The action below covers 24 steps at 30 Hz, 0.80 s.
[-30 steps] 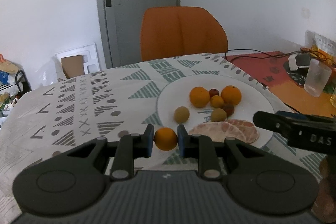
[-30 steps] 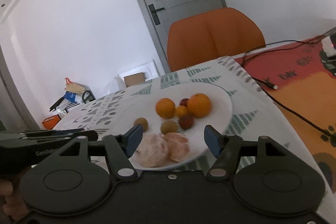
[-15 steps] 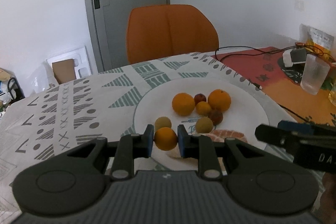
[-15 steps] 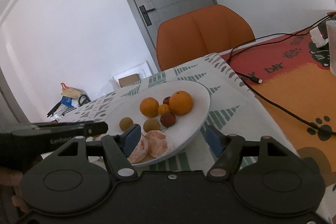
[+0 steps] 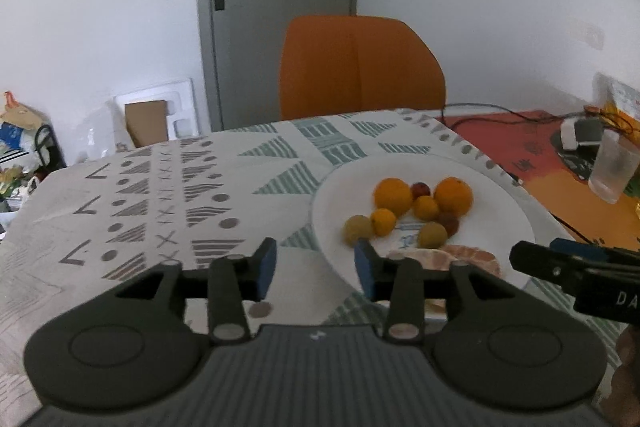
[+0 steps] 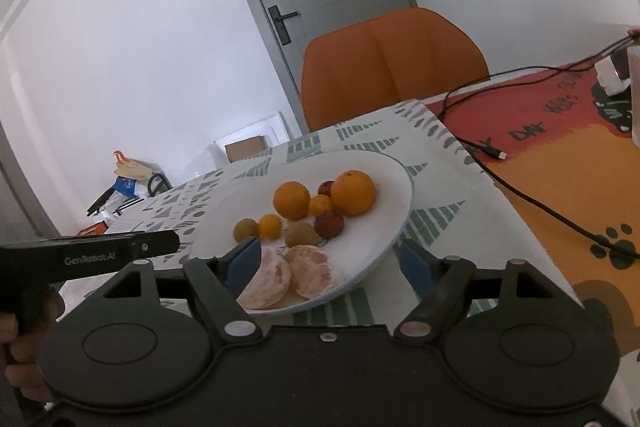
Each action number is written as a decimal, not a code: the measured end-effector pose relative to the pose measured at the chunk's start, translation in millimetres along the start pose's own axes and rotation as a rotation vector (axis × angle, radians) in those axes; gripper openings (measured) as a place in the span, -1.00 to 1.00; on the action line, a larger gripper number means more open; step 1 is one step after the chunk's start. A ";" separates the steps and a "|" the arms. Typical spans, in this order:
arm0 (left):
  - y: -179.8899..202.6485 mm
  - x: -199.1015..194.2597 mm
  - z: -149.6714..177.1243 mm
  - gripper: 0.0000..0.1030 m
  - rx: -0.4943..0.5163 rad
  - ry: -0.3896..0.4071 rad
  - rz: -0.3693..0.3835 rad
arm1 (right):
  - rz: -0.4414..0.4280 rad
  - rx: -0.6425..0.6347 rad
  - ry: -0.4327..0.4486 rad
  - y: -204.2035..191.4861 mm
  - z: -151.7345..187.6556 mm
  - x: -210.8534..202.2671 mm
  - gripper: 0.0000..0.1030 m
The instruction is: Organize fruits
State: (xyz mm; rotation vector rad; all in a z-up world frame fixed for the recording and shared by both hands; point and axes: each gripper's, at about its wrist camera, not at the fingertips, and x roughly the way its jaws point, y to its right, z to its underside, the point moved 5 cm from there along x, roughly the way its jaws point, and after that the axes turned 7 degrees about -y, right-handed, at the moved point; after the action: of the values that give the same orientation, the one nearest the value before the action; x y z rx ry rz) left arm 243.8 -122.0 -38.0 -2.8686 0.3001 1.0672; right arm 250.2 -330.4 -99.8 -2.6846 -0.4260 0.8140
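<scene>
Two peeled halves (image 6: 286, 277) (pale orange)

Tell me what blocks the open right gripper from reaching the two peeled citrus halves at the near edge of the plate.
Nothing visible does. The right gripper is open, and the peeled citrus halves lie right in front of it at the near rim of the white plate. The other fruits sit farther back.

Place: home, dining room
Table: patterned tablecloth (image 5: 192, 187) lower left, white plate (image 5: 508, 211) of fruit centre right
Seating: orange chair (image 5: 360, 67) centre
Back wall: grey door (image 5: 280, 7) top centre
Floor clutter: foam packing with cardboard (image 5: 156, 115) mid left
</scene>
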 end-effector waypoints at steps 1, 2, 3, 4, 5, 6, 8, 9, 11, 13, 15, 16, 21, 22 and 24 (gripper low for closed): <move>-3.5 -3.4 0.6 -0.01 -0.009 0.009 -0.004 | 0.001 -0.004 -0.003 -2.5 0.0 0.0 0.49; -6.9 -6.6 1.0 0.08 -0.017 0.017 -0.007 | 0.001 -0.007 -0.006 -4.7 0.1 -0.2 0.49; -10.2 -9.8 1.5 0.13 -0.024 0.024 -0.011 | 0.001 -0.010 -0.009 -7.5 0.2 -0.1 0.49; -12.8 -12.6 2.1 0.21 -0.029 0.029 -0.014 | 0.001 -0.014 -0.012 -10.5 0.3 -0.2 0.49; -16.0 -15.2 2.9 0.29 -0.034 0.033 -0.018 | -0.001 -0.021 -0.013 -13.9 0.5 -0.6 0.49; -19.5 -17.9 4.2 0.33 -0.041 0.035 -0.024 | -0.001 -0.028 -0.014 -17.5 0.3 -1.0 0.49; -25.6 -22.5 6.3 0.47 -0.053 0.040 -0.035 | -0.002 -0.041 -0.014 -23.8 0.6 -2.1 0.52; -28.8 -25.3 7.4 0.50 -0.058 0.044 -0.041 | -0.004 -0.046 -0.014 -27.2 0.9 -2.8 0.54; -35.2 -31.2 9.8 0.59 -0.068 0.053 -0.057 | -0.007 -0.058 -0.015 -34.0 1.4 -4.2 0.59; -40.2 -36.4 12.2 0.63 -0.080 0.063 -0.071 | -0.009 -0.069 -0.017 -40.4 1.4 -5.8 0.71; -46.3 -42.6 16.0 0.68 -0.096 0.068 -0.079 | -0.016 -0.083 -0.015 -47.5 2.1 -8.6 0.80; -48.8 -45.3 18.4 0.70 -0.103 0.069 -0.080 | -0.018 -0.090 -0.013 -50.3 2.4 -10.2 0.85; -60.5 -55.2 29.9 0.77 -0.134 0.060 -0.106 | -0.044 -0.099 -0.013 -60.9 6.2 -16.7 0.93; -62.1 -57.9 31.9 0.77 -0.137 0.060 -0.106 | -0.049 -0.098 -0.018 -62.9 7.6 -17.5 0.93; -64.5 -63.8 35.2 0.79 -0.143 0.068 -0.104 | -0.055 -0.107 -0.024 -66.9 9.3 -18.5 0.94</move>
State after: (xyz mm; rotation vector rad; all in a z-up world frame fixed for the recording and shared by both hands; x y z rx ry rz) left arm 187.2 -44.2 -23.4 -3.0125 0.0788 1.0138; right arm 217.4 -274.4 -73.6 -2.7498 -0.5621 0.8300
